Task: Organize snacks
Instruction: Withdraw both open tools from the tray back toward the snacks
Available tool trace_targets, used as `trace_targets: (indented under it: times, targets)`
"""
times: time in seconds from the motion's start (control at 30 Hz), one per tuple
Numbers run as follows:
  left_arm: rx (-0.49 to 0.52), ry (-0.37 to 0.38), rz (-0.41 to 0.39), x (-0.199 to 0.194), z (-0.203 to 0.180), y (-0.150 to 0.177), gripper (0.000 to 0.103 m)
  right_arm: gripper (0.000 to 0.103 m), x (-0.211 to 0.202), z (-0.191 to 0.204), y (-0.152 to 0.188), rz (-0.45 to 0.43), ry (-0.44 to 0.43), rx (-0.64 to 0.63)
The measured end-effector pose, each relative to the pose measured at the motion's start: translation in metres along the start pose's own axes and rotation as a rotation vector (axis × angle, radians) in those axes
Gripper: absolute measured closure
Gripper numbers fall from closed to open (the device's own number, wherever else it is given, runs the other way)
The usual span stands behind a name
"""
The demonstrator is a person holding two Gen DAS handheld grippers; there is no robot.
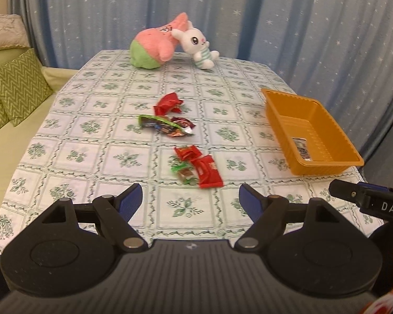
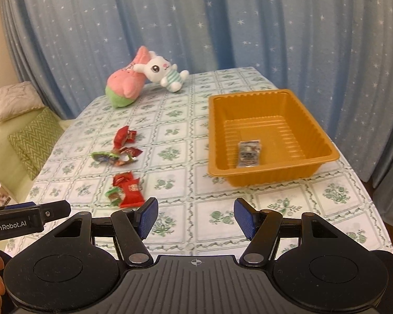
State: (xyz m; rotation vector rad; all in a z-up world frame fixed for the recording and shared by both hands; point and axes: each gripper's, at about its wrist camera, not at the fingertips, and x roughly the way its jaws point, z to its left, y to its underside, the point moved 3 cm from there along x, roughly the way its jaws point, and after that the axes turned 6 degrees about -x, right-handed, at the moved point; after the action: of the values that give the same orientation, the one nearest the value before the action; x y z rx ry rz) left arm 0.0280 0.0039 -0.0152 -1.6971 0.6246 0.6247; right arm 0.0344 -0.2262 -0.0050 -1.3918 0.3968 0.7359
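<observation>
Snacks are barely sorted — one packet [image 2: 248,153] sits in the orange tray [image 2: 325,137], the rest [image 1: 186,146] still lie scattered mid-table; left gripper [image 1: 190,200] and right gripper [image 2: 195,217] both spread, holding nothing — plenty left

the left hand-held gripper [image 1: 190,198] has a matte black body with a ribbed grey-black deck, a small crosshair mark at its centre, and a round raised disc on each side. black linkage arms pivot on silver rivets and carry two blue, finely textured finger pads [image 1: 129,201]. the right hand-held gripper [image 2: 195,216] is built the same way, with its own blue pads [image 2: 148,216]. seen from the side, each tool shows white lettering on a black bar, a small screw near the tip, and a blue strip along the edge.
</observation>
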Motion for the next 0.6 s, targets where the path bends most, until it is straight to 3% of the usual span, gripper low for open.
trace_targets:
  times: [0.6]
  targets:
    - [-0.021, -0.065, 0.018, 0.020, 0.023, -0.012, 0.024, 0.039, 0.041, 0.031, -0.010, 0.034, -0.068, -0.059]
